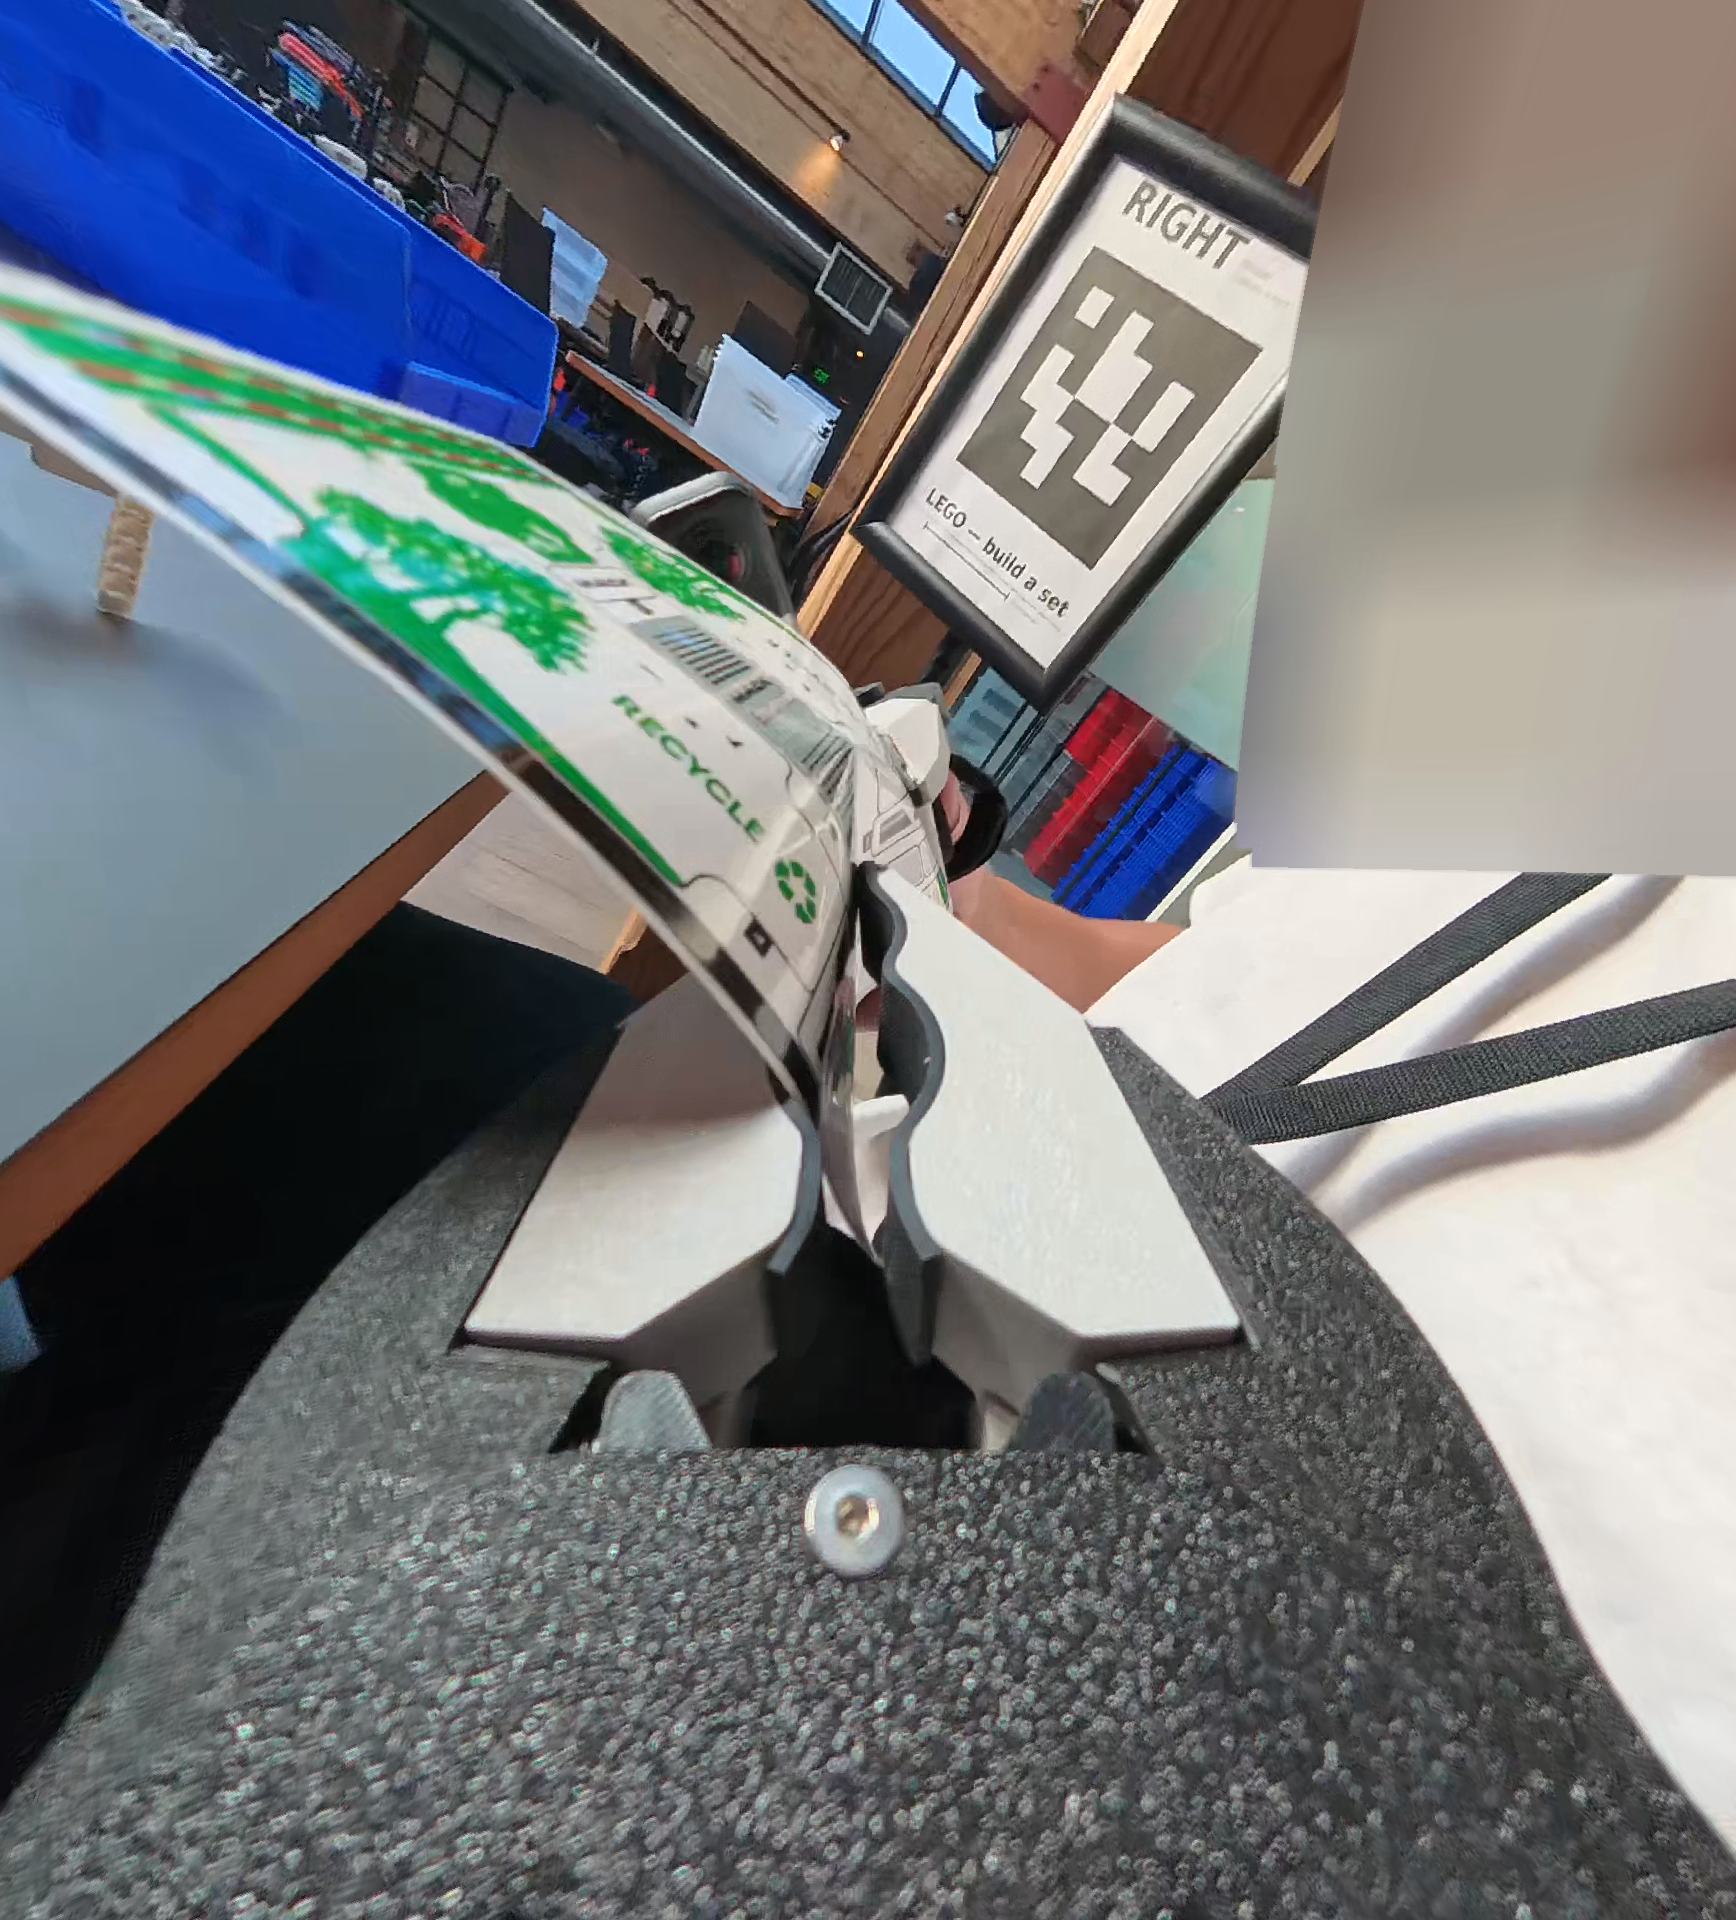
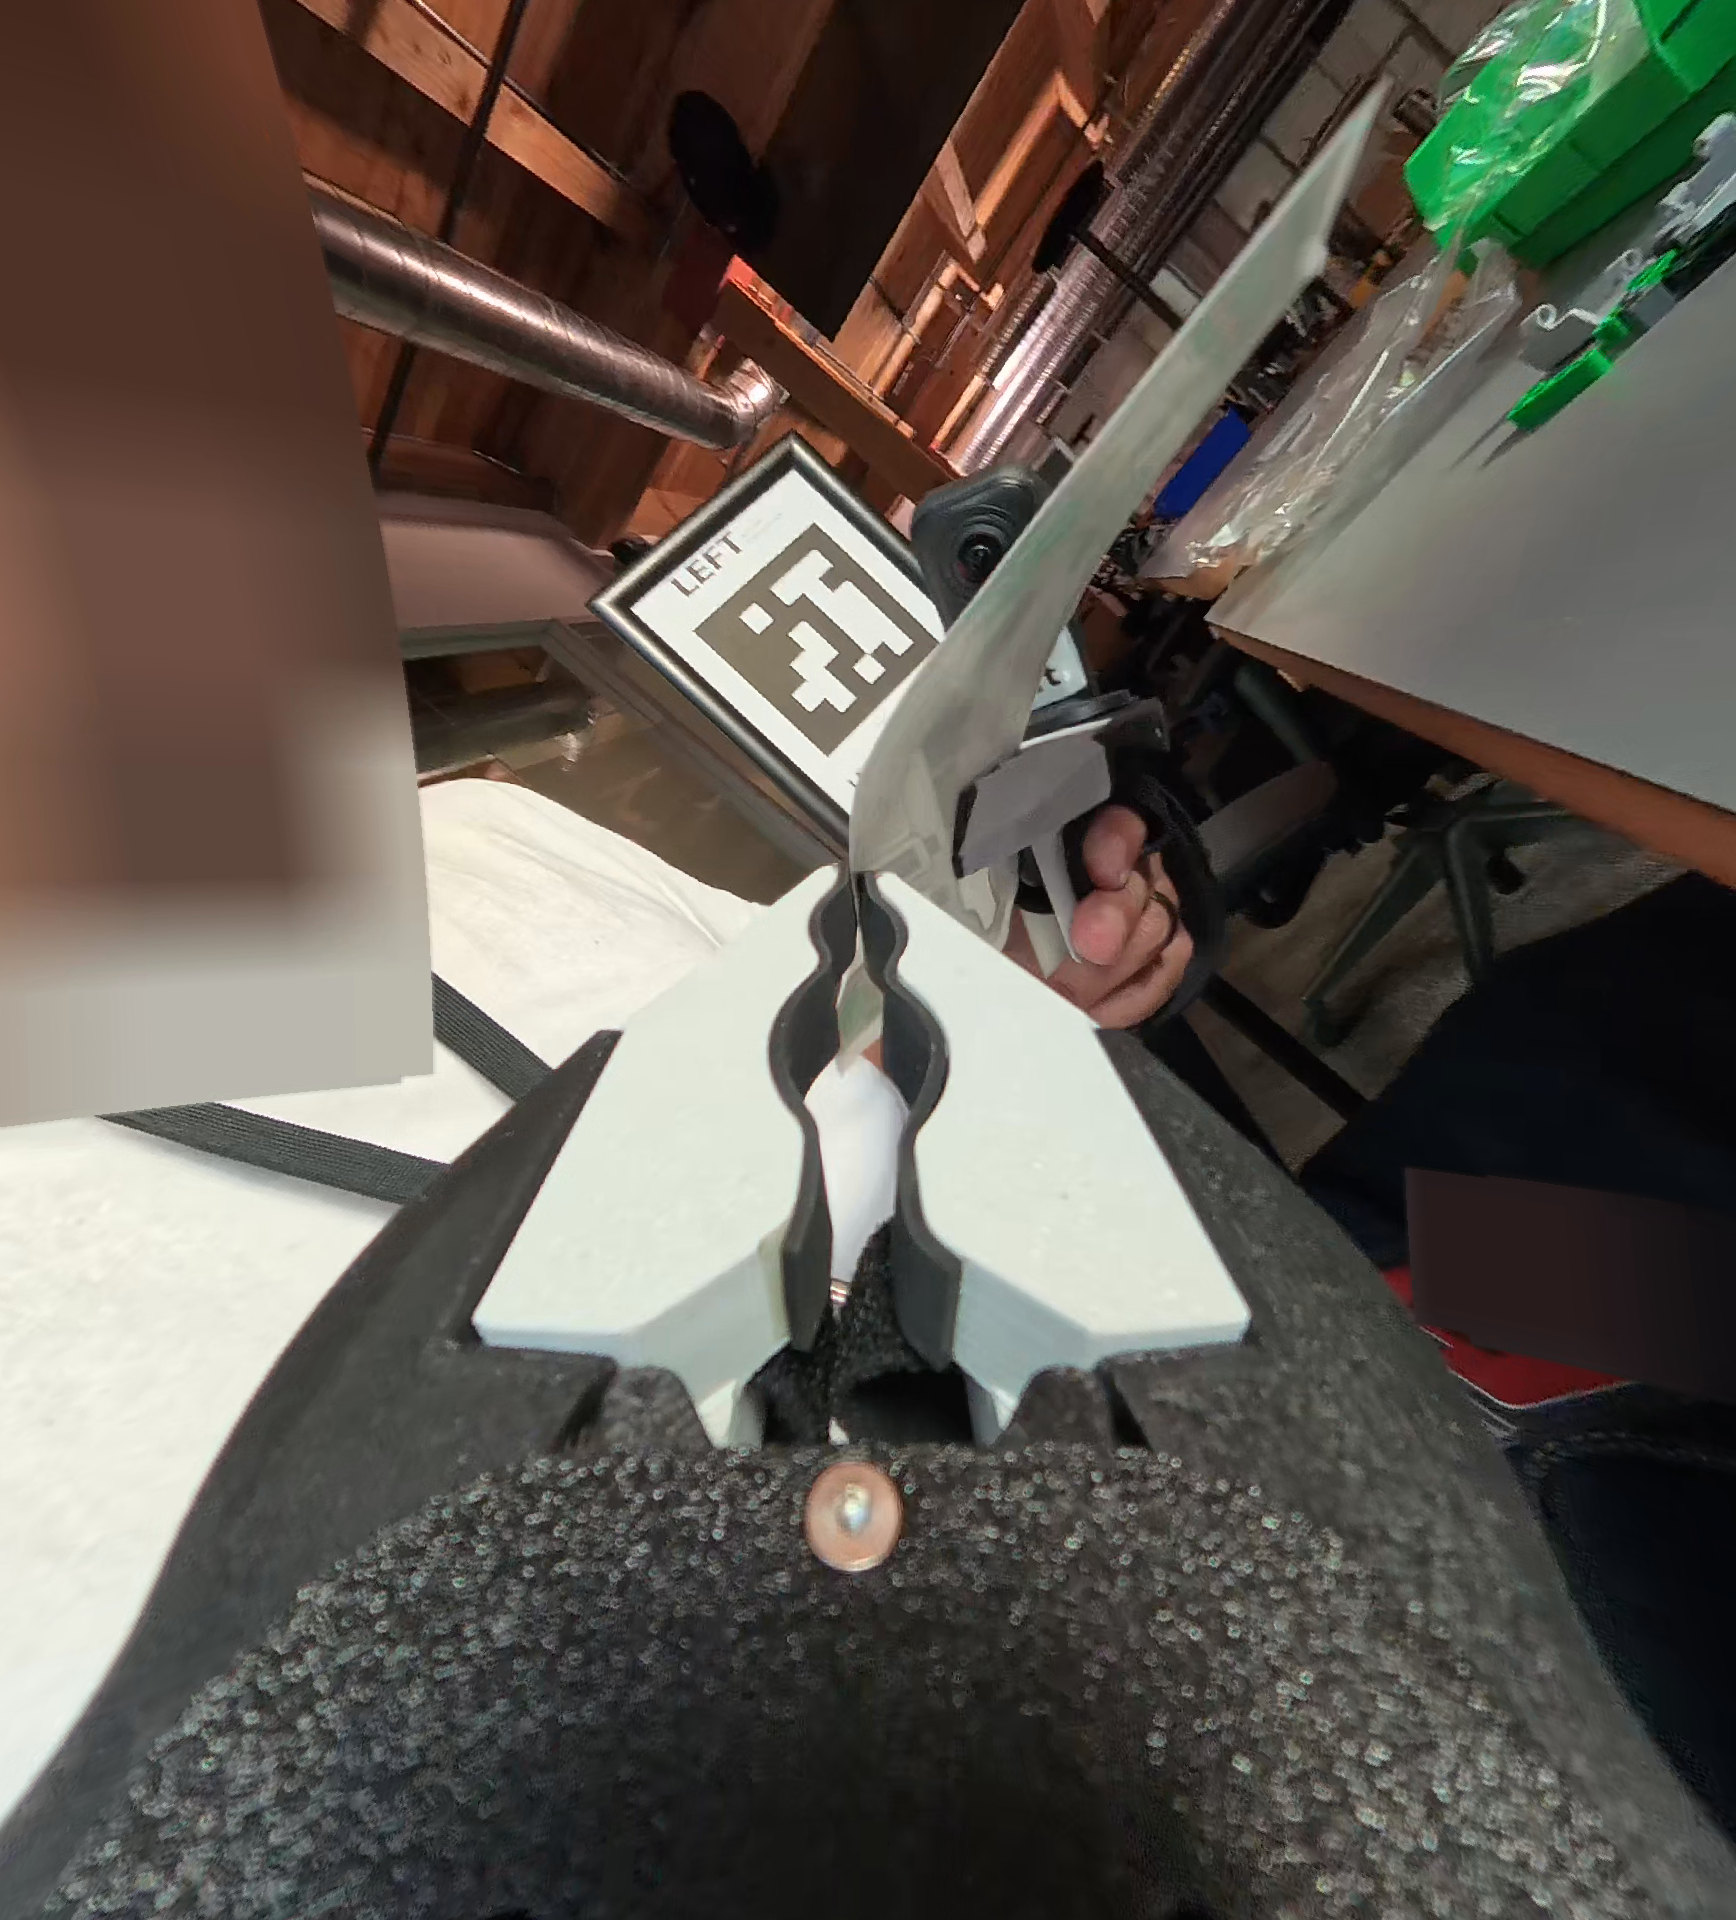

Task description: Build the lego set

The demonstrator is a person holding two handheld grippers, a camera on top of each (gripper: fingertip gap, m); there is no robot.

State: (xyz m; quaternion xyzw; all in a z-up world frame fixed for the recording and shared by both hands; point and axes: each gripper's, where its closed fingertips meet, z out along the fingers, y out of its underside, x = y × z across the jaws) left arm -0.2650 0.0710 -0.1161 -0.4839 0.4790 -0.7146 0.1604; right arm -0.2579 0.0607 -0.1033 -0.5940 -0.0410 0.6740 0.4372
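A glossy white sticker sheet (image 1: 490, 582) printed in green and black curves from the upper left down into my left gripper (image 1: 848, 935), which is shut on its lower edge. In the right wrist view the sheet's plain back (image 2: 1051, 540) rises to the upper right, and my right gripper (image 2: 856, 883) is shut on its bottom corner. The left gripper (image 2: 1030, 800) shows there too, clamped on the sheet just beyond mine and held by a hand (image 2: 1124, 935). Both grippers hold the sheet off the table, in front of the person's body. Green bricks in a clear bag (image 2: 1570, 135) lie on the table.
The grey table with a wooden edge (image 1: 116, 831) (image 2: 1570, 582) carries a blue bin (image 1: 220, 208), small tan pieces (image 1: 121, 561) and loose grey and green parts (image 2: 1622, 301). Framed marker signs (image 1: 1103, 416) (image 2: 791, 634) stand behind. The person's white shirt (image 1: 1466, 1247) is close by.
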